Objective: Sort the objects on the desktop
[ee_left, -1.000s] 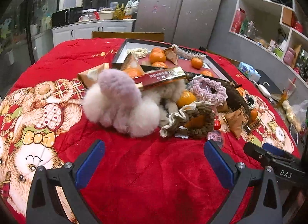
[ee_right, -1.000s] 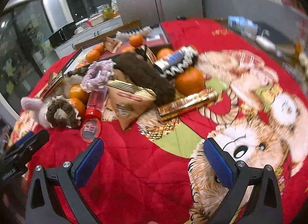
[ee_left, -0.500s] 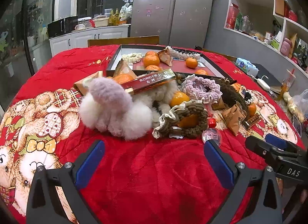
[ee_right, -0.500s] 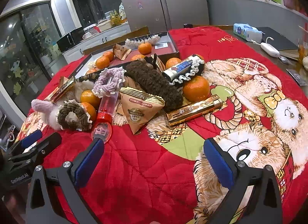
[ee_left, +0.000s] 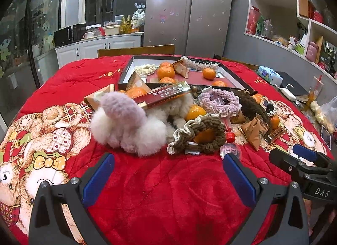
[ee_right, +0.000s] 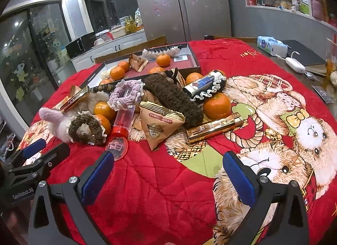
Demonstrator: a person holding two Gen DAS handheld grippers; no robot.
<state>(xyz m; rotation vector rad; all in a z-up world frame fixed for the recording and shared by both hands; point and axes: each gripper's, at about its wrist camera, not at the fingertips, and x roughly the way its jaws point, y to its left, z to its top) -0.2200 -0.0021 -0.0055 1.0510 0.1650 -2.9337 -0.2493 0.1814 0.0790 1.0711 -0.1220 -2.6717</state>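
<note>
While both grippers hang open and empty over the red blanket [ee_left: 168, 192], the unsorted pile lies mid-tabletop.

Largest item: the dark shallow tray [ee_left: 236, 76] at the far side of the tabletop, containing oranges, a cream scrunchie and a triangular packet. Just in front of it, the fluffy white-and-lilac plush [ee_left: 124, 127] carries a red-and-gold box [ee_left: 166, 95] across its top. A long brown knitted piece [ee_right: 174, 99] lies beside the lilac scrunchie [ee_right: 126, 93]. A triangular snack packet [ee_right: 158, 124] stands near a gold tube [ee_right: 214, 128]. A brown scrunchie [ee_left: 204, 137] rests over an orange. Left gripper [ee_left: 168, 179]: jaws spread wide. Right gripper [ee_right: 168, 177]: jaws spread wide.
</note>
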